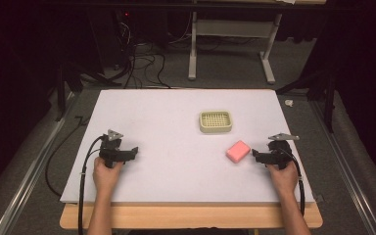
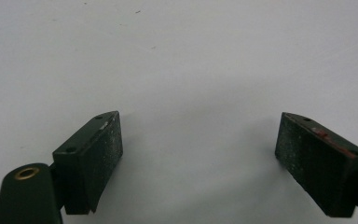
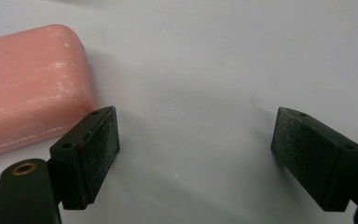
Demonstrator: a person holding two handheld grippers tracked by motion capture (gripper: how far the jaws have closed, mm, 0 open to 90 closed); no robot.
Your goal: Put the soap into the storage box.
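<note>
Two tongs rested low over the white desk (image 1: pixel 176 161), both with jaws spread wide and holding nothing. The right tongs (image 1: pixel 255 155) sat just beside the pink soap bar (image 1: pixel 238 151), which lay flat on the desk near the slatted soap dish (image 1: pixel 215 122); in the right gripper view the soap (image 3: pixel 30 84) lay outside one jaw. The left tongs (image 1: pixel 134 152) stood well apart. A sound grasp probably called for shifting sideways until both jaws straddled the bar, then closing squarely on its flat sides.

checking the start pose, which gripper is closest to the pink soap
The right gripper: its open jaws sit just beside the pink soap, while the left gripper is far across the table.
</note>
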